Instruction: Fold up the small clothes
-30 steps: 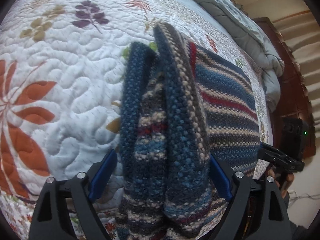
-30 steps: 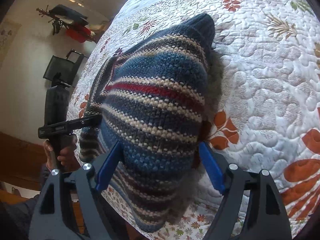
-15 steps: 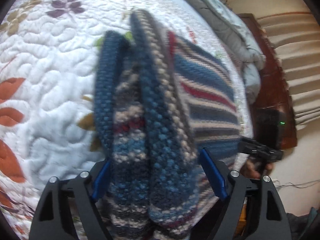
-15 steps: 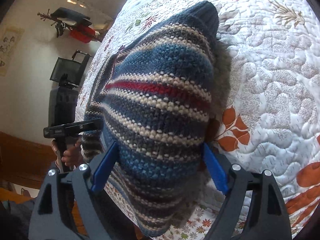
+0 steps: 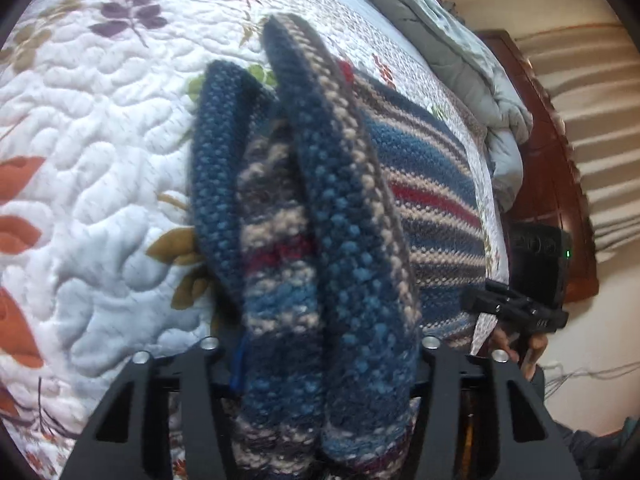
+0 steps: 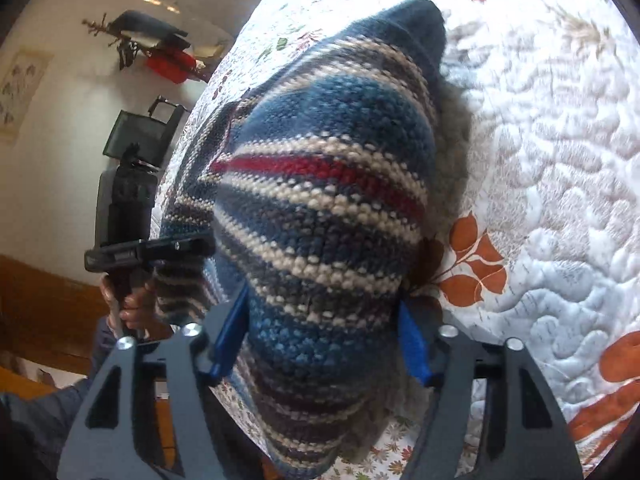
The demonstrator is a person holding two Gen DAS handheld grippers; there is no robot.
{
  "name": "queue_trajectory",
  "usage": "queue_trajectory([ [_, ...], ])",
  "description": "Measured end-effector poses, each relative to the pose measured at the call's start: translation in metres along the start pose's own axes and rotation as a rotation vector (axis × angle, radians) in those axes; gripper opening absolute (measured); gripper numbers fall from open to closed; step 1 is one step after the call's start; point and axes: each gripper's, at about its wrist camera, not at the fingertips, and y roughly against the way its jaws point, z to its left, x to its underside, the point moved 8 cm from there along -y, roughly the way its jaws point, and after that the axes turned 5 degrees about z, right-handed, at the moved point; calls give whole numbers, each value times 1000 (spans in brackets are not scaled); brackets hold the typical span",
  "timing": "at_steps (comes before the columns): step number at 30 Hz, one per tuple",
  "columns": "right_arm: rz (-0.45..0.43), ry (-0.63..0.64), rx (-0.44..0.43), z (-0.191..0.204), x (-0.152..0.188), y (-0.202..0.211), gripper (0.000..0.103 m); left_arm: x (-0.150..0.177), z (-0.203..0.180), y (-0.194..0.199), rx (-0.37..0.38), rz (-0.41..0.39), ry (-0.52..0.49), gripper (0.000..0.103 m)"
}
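Note:
A striped knit garment, blue, cream, grey and red, lies partly on the quilted bed. My left gripper is shut on its bunched folds, which stand up between the fingers and hide the pads. My right gripper is shut on another thick fold of the same knit garment, with blue pads pressed to its sides. Each gripper shows in the other's view: the right one in the left wrist view, the left one in the right wrist view.
The white quilt with orange and purple leaf prints covers the bed. A grey duvet is heaped at the far edge by a dark wooden headboard. A black chair stands by the wall beyond the bed.
Both grippers have closed tighter on the knit folds. The left view has swung back a little, and the garment sits bunched higher between the fingers.

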Motion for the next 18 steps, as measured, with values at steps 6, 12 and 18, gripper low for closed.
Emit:
queue_trajectory([
  [6,-13,-16,1,-2,5,6,56,5,-7,10,-12,-45,-1,49],
  [12,-27,0,29,4,9,13,52,14,-11,19,4,-86,8,49],
  [18,-39,-8,57,5,19,30,51,29,-25,15,30,-80,9,49],
])
